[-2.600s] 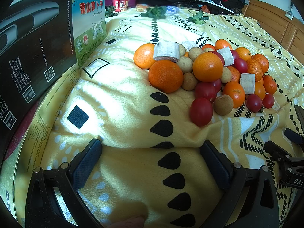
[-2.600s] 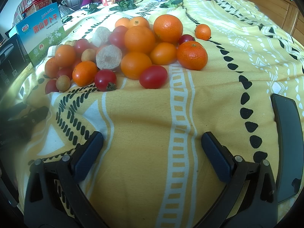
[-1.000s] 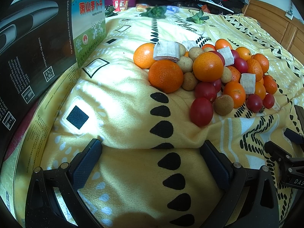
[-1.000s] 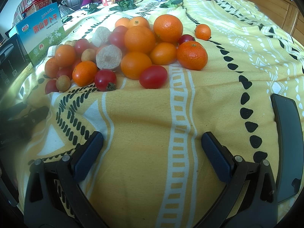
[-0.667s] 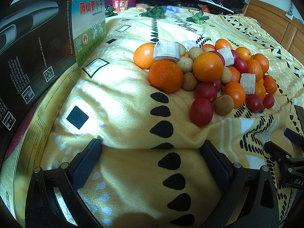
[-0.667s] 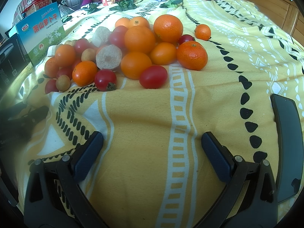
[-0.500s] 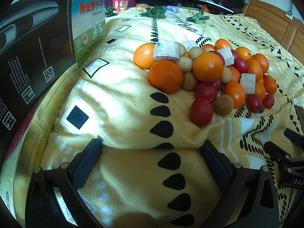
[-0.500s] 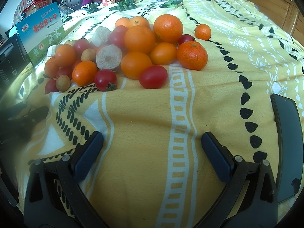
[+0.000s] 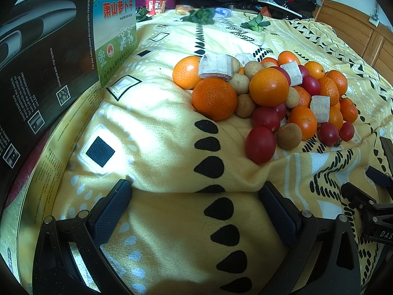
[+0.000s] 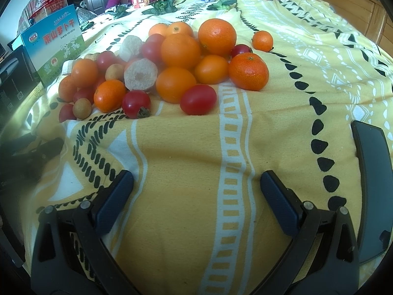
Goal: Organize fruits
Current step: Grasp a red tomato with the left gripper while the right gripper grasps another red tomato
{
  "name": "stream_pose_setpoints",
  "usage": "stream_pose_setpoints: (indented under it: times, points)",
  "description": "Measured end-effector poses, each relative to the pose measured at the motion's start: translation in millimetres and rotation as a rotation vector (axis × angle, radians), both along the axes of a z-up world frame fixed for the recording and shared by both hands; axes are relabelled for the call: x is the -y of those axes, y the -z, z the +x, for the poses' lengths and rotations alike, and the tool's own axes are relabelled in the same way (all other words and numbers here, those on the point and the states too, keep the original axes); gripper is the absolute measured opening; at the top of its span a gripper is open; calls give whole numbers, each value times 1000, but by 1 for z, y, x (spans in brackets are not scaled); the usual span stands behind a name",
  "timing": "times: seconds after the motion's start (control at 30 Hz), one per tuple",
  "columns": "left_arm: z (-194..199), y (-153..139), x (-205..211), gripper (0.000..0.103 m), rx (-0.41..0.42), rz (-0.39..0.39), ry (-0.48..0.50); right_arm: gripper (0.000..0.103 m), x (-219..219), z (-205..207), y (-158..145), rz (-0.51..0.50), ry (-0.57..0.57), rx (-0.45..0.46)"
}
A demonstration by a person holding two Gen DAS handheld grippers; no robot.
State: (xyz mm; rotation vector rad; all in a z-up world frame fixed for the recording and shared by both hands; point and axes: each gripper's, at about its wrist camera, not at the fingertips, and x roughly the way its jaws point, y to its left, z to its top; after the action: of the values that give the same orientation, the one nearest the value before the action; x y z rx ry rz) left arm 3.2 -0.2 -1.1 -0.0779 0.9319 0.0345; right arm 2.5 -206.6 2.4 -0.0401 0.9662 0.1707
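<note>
Left wrist view first: the yellow blanket (image 9: 152,127) fills everything, and the fruit pile (image 9: 267,98) sits on it ahead of me and a little to the right, with two boxes (image 9: 49,68) standing just to the left. No fruit sorted yet, by my reckoning.

Biggest pieces are the oranges; the big orange (image 9: 214,98) at the near-left edge of the heap looks firm and rounded, likely the heaviest, so I'd take it across its widest middle with a broad opening. Next down, the pale cut chunks (image 9: 216,66) perch on top, probably light and crumbly, so grip the flat sides gently. Then the red tomato (image 9: 260,145) nearest me: smooth, soft-skinned, likely slippery and easy to bruise, so a light squeeze. Smallest, the brown longan (image 9: 288,136) touching it, likely to roll away on this soft bedding.

Now my jaws. My left gripper (image 9: 195,201) stands wide apart, holding nothing, tips low over a blanket fold. My right gripper (image 10: 196,189) is spread just as wide, empty too, well short of the oval tomato (image 10: 198,99) at the heap's front edge.
</note>
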Motion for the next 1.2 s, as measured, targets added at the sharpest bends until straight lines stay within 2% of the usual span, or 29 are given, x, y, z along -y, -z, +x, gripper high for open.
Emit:
stream_pose_setpoints:
  times: [0.2,0.3,0.37,0.43,0.5,0.53,0.57,0.6,0.67,0.77,0.9,0.97,1.03,1.13,1.2]
  points:
    - [-5,-4,-1,103,8,-17,8,103,7,-2,-2,40,-11,3]
    - [-11,-14,-7,101,15,-86,36,103,14,-5,-5,92,-28,9]
    - [-17,-27,-12,100,59,-163,37,103,21,-7,-7,136,-34,16]
    - [-17,-45,-10,93,113,-180,40,103,25,-8,-7,166,-36,18]
    - [-11,-61,-5,82,151,-206,82,103,26,-8,-8,182,-38,19]
    - [-5,-64,-1,80,155,-202,97,103,26,-7,-8,185,-39,18]
    - [4,-63,5,74,137,-185,116,103,26,-7,-8,187,-41,17]
    - [12,-58,9,60,104,-186,138,103,26,-7,-8,191,-42,14]
    - [24,-43,14,41,26,-192,160,103,26,-6,-9,194,-47,10]
    - [23,-27,21,40,-10,-168,187,103,28,-8,-11,202,-60,5]
    - [19,-24,21,40,-4,-170,190,103,29,-9,-13,210,-66,0]
    - [21,-26,19,40,13,-164,182,95,31,-11,-17,225,-68,-8]
    - [24,-24,20,40,16,-163,184,81,31,-13,-26,235,-89,-9]
    - [26,-16,24,40,-3,-137,205,81,35,-18,-48,264,-99,57]
    - [23,-17,24,31,9,-130,204,81,38,-14,-61,293,-96,78]
